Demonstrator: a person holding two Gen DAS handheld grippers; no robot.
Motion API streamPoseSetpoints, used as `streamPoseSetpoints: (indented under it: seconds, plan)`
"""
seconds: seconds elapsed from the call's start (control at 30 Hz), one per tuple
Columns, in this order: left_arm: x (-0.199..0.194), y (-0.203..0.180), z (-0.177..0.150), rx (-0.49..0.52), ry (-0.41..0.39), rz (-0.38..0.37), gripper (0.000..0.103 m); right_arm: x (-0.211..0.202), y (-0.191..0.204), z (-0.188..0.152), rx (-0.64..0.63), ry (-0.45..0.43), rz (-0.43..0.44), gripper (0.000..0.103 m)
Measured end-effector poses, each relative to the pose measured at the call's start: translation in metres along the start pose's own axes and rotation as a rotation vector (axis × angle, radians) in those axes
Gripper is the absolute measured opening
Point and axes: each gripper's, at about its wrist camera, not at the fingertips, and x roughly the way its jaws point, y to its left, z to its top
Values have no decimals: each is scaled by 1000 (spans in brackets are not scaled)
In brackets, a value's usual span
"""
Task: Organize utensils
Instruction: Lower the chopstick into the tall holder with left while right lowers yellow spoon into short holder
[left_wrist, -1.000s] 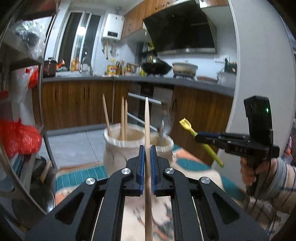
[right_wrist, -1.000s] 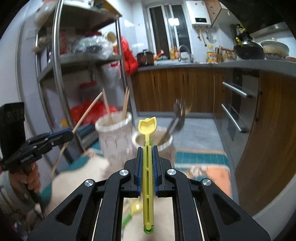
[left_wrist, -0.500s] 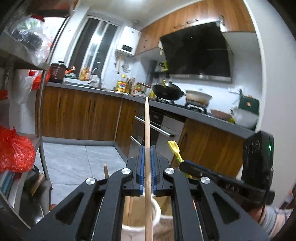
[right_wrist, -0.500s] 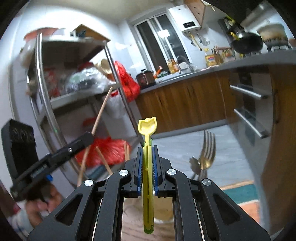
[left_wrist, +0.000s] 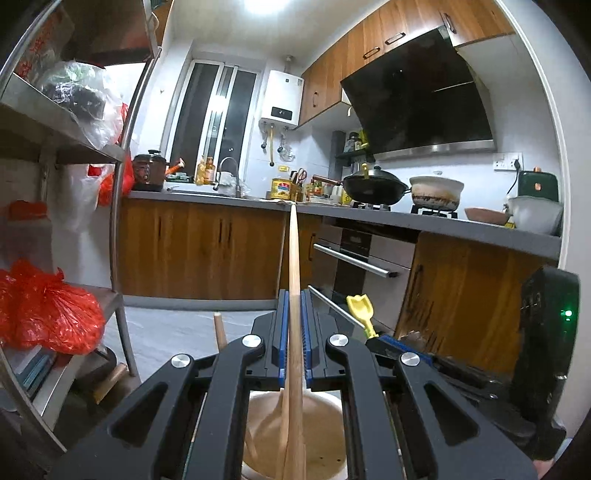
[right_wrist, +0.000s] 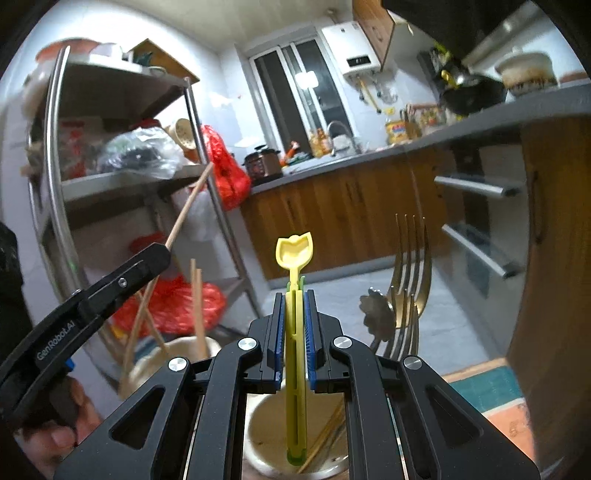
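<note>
My left gripper (left_wrist: 294, 334) clamps a wooden chopstick (left_wrist: 293, 280) above the near holder (left_wrist: 295, 435); my right gripper (right_wrist: 294, 332) clamps a yellow utensil (right_wrist: 294, 266) beside upright forks (right_wrist: 412, 280).

Right gripper (right_wrist: 294, 332) clamps yellow spoon (right_wrist: 294, 295) above white cup (right_wrist: 258, 424); forks (right_wrist: 410, 295) stand beside.

Under your left gripper (left_wrist: 294, 332) the left cup's (right_wrist: 177, 350) mouth is crowded by slanting chopsticks (right_wrist: 197, 314) that reach up toward its arm. Under your right gripper (right_wrist: 294, 332) the right cup (right_wrist: 266, 424) has open room in its middle, with forks (right_wrist: 410, 280) and a flower-ended handle (right_wrist: 376, 317) rising along its right side. The metal shelf rack (left_wrist: 122, 206) stands near on the left; the kitchen floor (left_wrist: 177, 332) ahead lies open.
</note>
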Motion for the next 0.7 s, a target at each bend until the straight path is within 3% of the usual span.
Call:
streamPoseSetpoints:
  seconds: [0.23,0.7]
  plan:
    - [-3,-1,-11,26,8,0,6,-5,11,-11,-91,-16,-26,11]
    - [-22,13,-22,-37,28,-50,6,-18,5,-20,-55,33,-6,11]
